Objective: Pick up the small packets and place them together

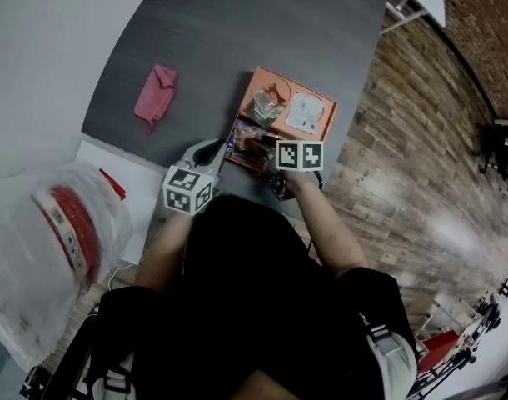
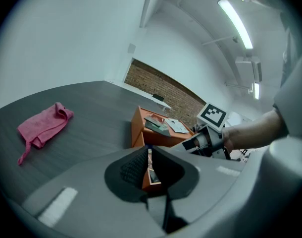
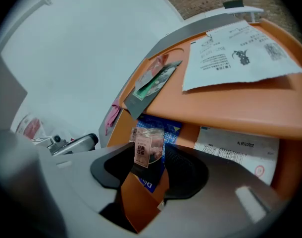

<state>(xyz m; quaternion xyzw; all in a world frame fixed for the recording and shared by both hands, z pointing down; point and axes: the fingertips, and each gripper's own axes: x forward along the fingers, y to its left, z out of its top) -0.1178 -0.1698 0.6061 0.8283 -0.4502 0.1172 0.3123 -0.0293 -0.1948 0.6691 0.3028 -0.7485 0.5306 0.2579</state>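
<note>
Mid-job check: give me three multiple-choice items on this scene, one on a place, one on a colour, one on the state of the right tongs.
1. Where does the pink cloth lie?
A) on the grey table, apart from the box
B) inside the box
C) between the tongs

2. What colour is the box?
A) blue
B) orange
C) green

3. How do the right tongs stand?
A) jaws pressed together
B) jaws apart, a tea sachet between them
C) clamped on the cloth

Answers:
1 A, the cloth lies on bare tabletop, clear of the box.
2 B, its walls show orange in every view.
3 B, the right gripper view shows wide-set jaws either side of the sachet.
</note>
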